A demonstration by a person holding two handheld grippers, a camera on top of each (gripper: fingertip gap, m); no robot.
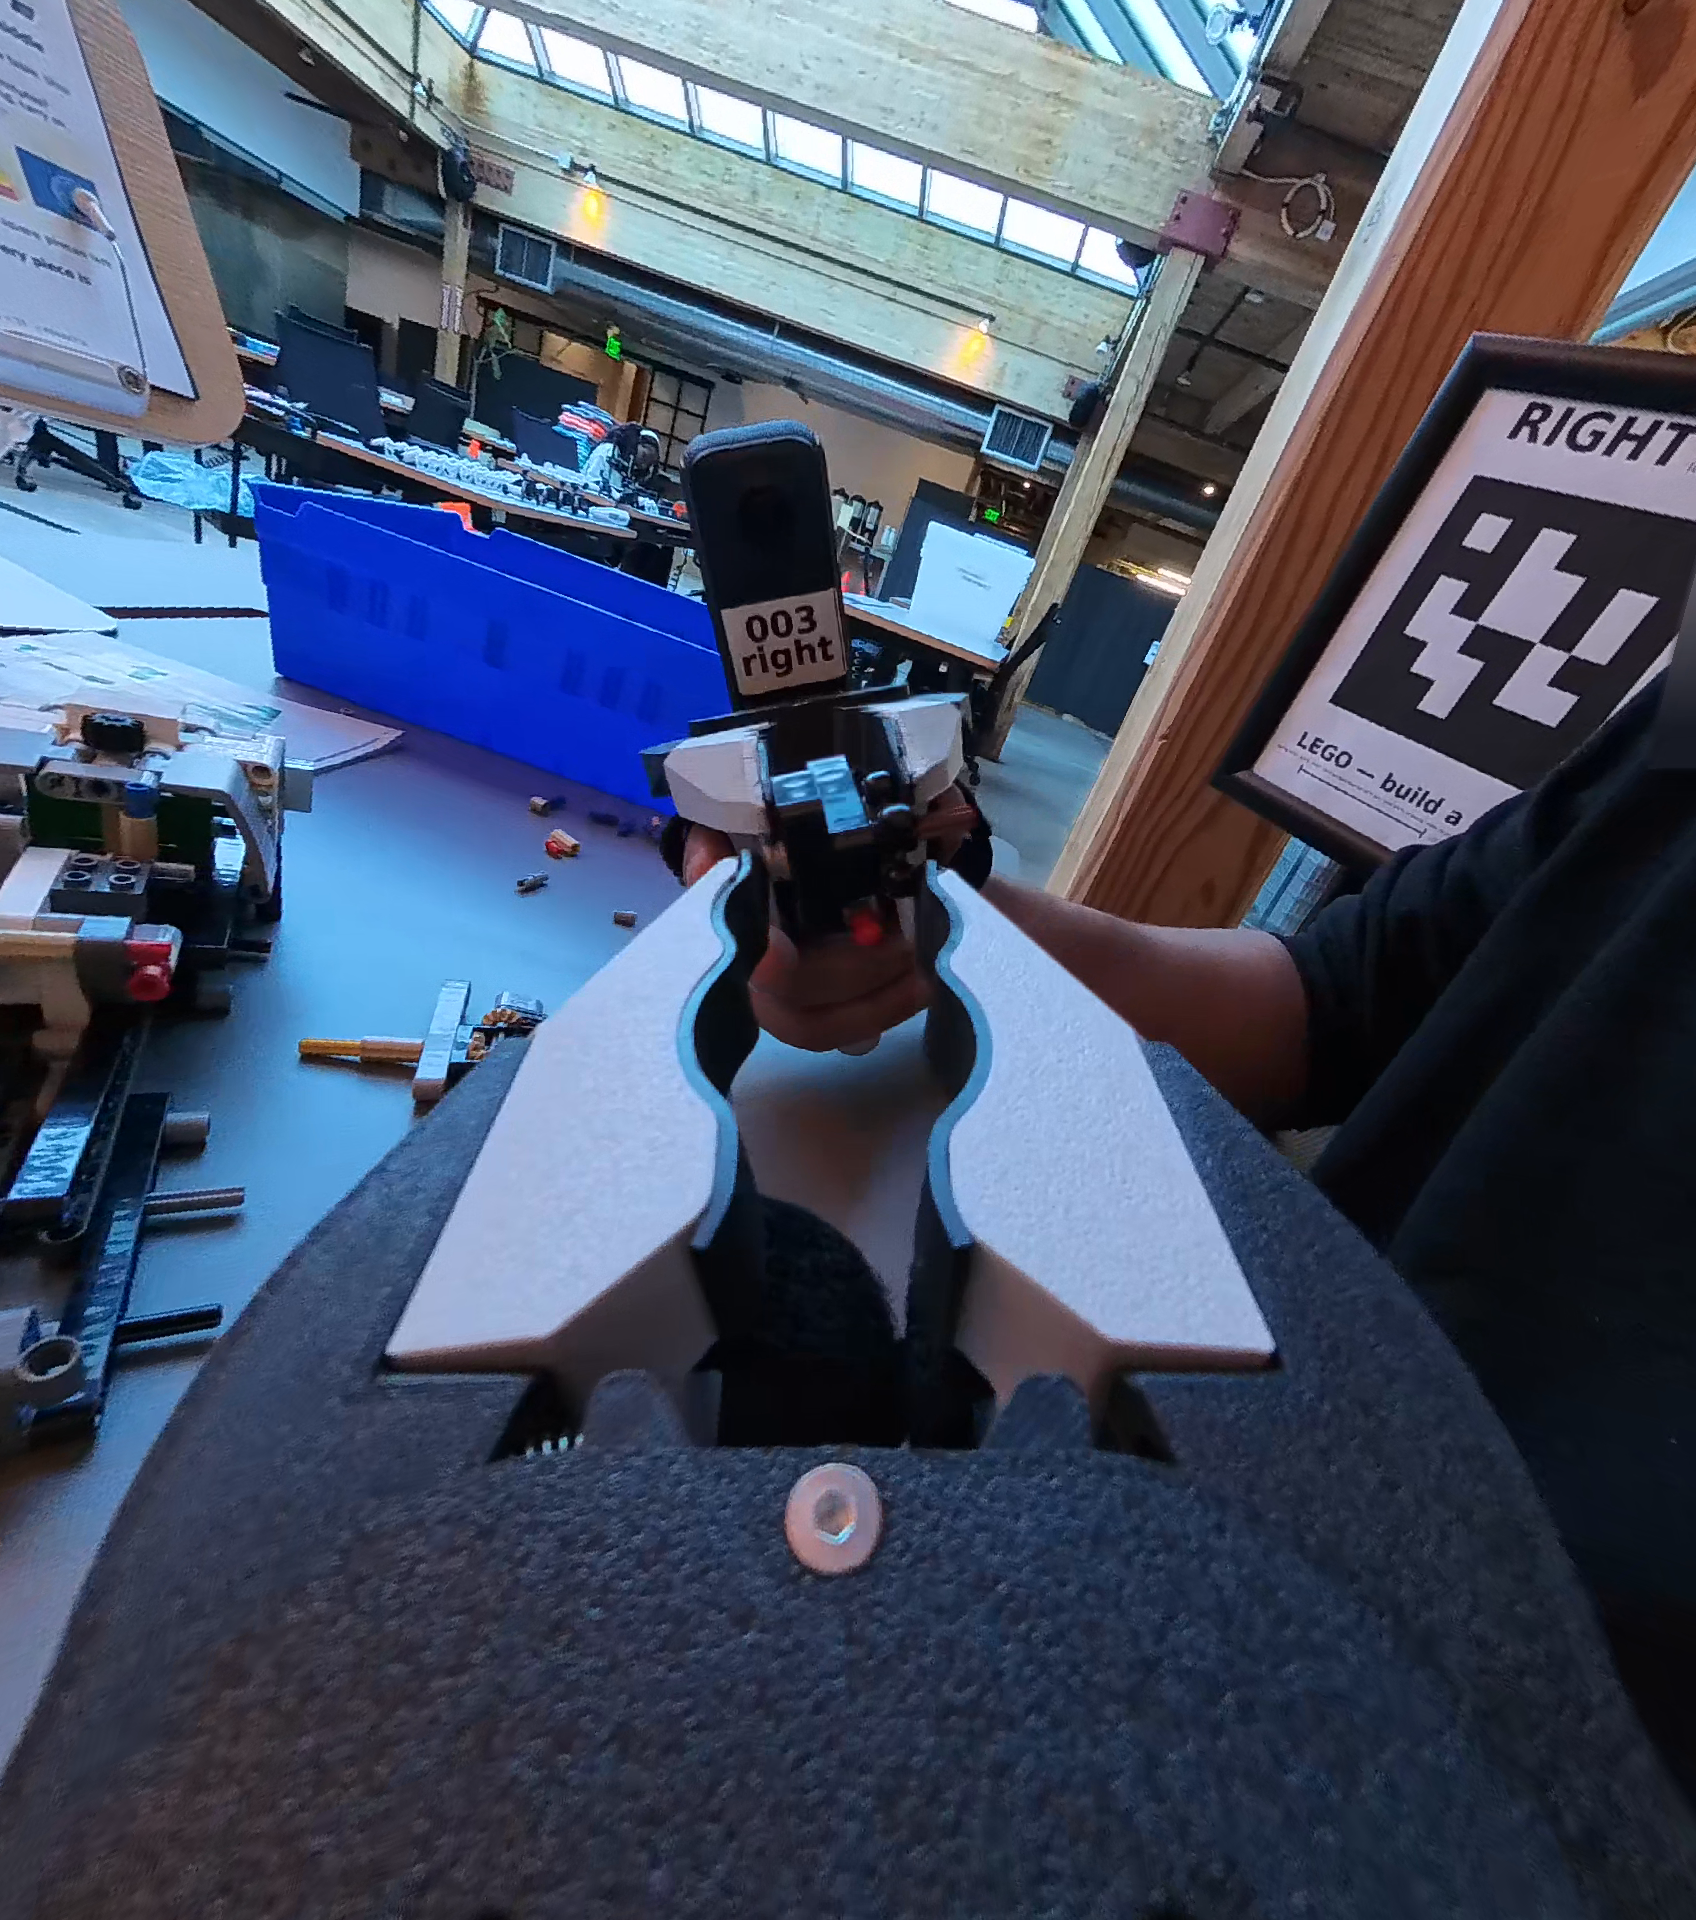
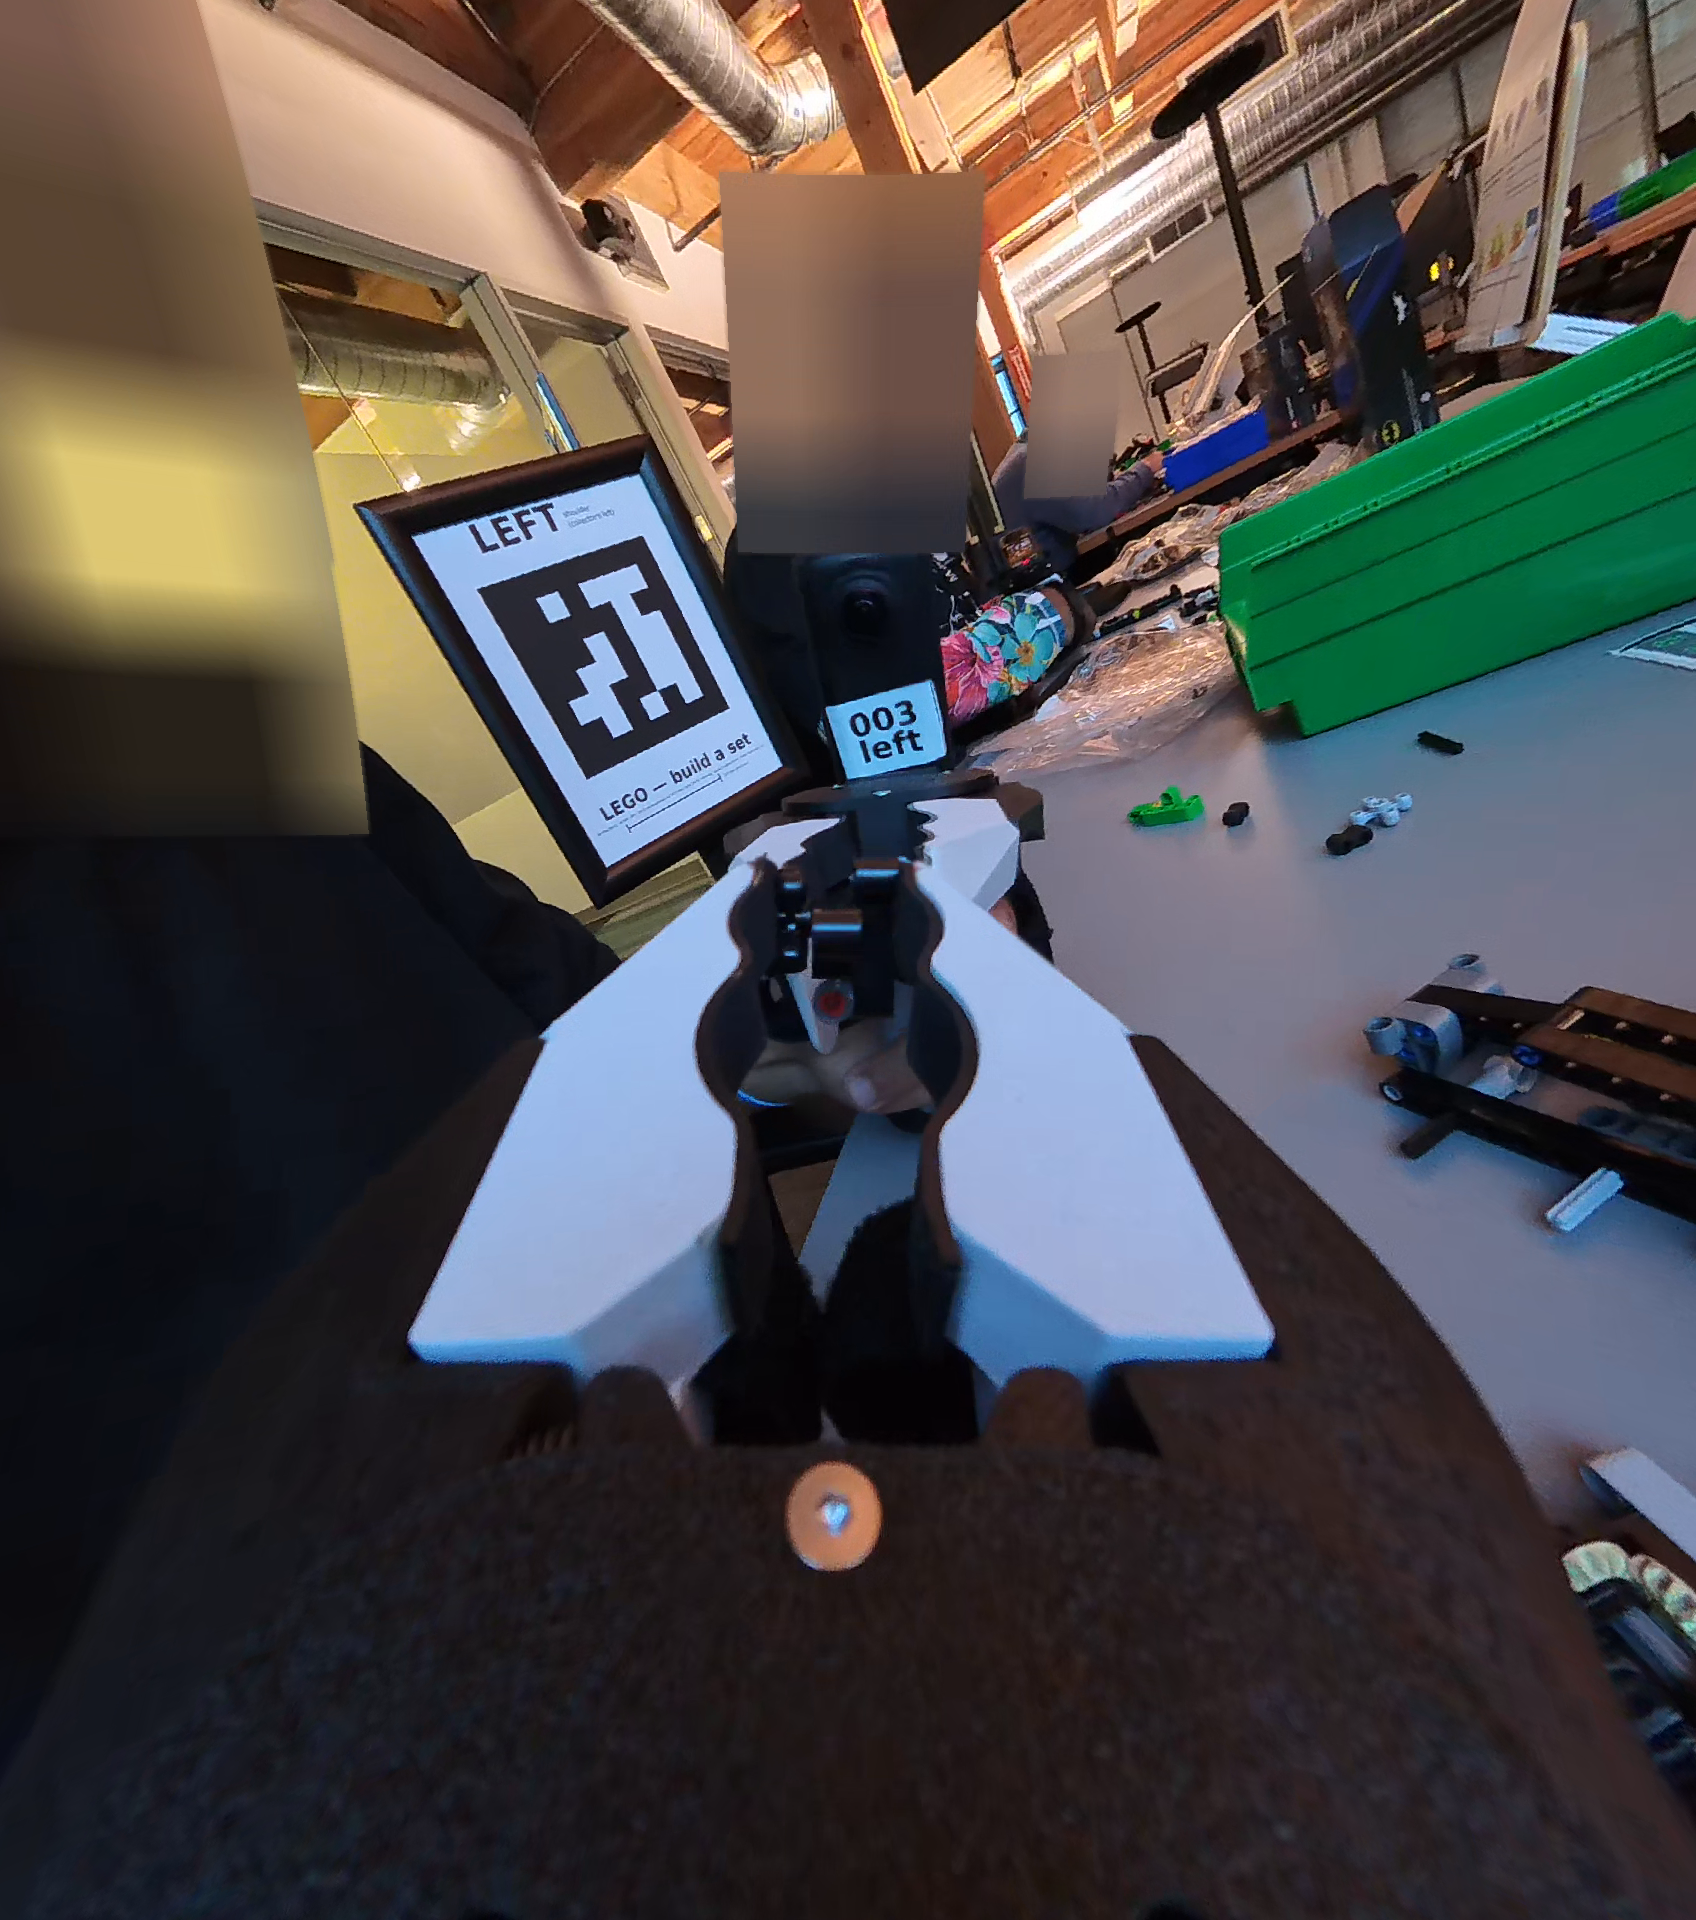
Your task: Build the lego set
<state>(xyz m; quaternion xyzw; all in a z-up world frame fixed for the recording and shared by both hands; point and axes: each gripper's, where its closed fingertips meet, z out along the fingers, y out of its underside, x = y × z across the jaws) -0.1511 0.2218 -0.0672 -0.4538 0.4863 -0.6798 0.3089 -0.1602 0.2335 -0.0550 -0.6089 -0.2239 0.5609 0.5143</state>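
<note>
Left wrist view: my left gripper [image 1: 839, 904] and right gripper [image 2: 839, 940] meet tip to tip, both pinching the small black sub-assembly [image 1: 839, 831] between them, upright, above the table [image 1: 470, 862].

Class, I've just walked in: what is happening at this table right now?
A person holds two grippers nose to nose above the table. Between them sits a small black sub-assembly; the left gripper and right gripper both appear closed on it, probably pressing parts together. The larger build rests on the table beside loose pieces, with a blue bin behind.
</note>
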